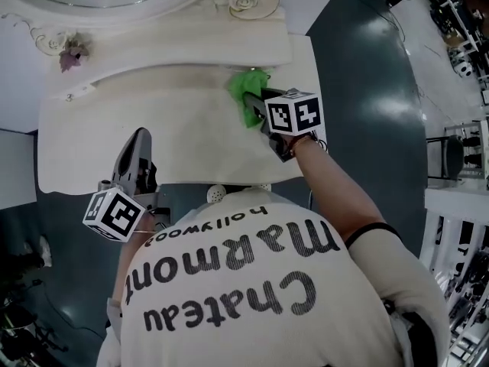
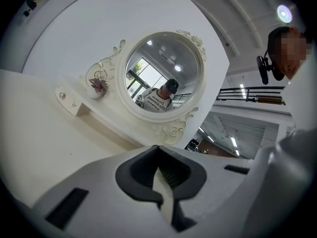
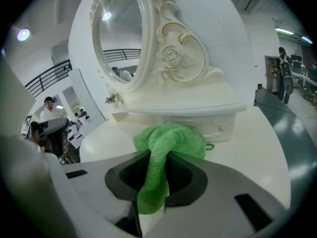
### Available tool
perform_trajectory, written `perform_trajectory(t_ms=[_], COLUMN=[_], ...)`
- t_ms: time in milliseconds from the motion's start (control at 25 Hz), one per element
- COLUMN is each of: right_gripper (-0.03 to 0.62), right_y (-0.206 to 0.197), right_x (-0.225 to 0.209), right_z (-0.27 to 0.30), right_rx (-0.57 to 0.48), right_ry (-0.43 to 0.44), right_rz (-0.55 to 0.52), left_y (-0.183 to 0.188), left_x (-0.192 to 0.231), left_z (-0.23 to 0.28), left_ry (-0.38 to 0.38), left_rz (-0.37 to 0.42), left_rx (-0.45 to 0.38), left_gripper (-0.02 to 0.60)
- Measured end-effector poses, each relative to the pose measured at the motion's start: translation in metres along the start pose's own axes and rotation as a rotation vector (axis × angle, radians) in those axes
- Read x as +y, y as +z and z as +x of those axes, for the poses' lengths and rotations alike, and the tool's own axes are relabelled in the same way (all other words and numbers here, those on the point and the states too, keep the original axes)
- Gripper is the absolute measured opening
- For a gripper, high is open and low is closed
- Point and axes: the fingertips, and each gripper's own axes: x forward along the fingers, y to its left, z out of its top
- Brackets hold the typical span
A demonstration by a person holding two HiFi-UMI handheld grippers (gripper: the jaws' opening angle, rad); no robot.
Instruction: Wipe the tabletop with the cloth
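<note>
The right gripper (image 3: 153, 182) has its two jaws squeezed tight on the green cloth (image 3: 171, 140). A thin strip of the cloth runs back between the jaws. The rest is a soft, fat bunch that pokes out just past the tips. That bunch sits on the white tabletop (image 3: 257, 133), right in front of the gripper.

Just past the cloth is a low white shelf (image 3: 198, 103) with a little drawer under it. The bunch is very near that drawer, and I cannot tell if it touches. Above the shelf stands a round mirror (image 3: 119, 38) with a curly white frame.

The left gripper (image 1: 137, 140) is well apart from the cloth, off to the other side. It hangs over the near edge of the tabletop. Its jaws are pressed together and nothing is between them. It points toward the mirror, and a small purple flower (image 2: 98, 85) sits on the shelf far ahead of it.

The person (image 1: 267, 297) holding both grippers wears a pale shirt with dark letters.
</note>
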Motion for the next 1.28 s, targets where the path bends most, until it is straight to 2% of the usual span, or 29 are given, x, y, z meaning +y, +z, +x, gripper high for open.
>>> perform_trajectory(t_ms=[120,240,360,480,600,760,1040,1280], right_gripper=[0.098,0.098,0.098,0.098,0.098,0.098,0.097,0.097], right_y=[-0.001,-0.012,-0.024,-0.023,-0.020,-0.013,-0.016,-0.016], right_x=[0.022,0.049,0.055,0.053,0.054,0.053,0.052,0.032], right_z=[0.018,0.042,0.063,0.070,0.075,0.077,0.078,0.064], right_rx=[0.017,0.090,0.169,0.198,0.222,0.216,0.241,0.226], right_ry=[0.014,0.050,0.013,-0.034,-0.024,0.012,0.054,0.023], right_rz=[-0.015,-0.072,-0.164,-0.218,-0.284,-0.203,-0.208,-0.214], left_y=[0.006,0.010,0.011,0.012,0.011,0.008,-0.004,-0.017], left_x=[0.014,0.029,0.038,0.043,0.048,0.051,0.026,0.001], left_z=[-0.007,-0.015,-0.020,-0.023,-0.024,-0.023,-0.007,0.009], left_ry=[-0.008,-0.007,-0.006,0.001,0.015,0.041,0.024,0.014], left_rz=[-0.002,0.002,0.032,0.028,0.038,0.006,-0.002,-0.003], left_rx=[0.003,0.004,0.023,0.028,0.032,0.012,0.007,0.010], left_gripper=[0.006,0.006,0.006,0.006,0.006,0.006,0.006,0.006])
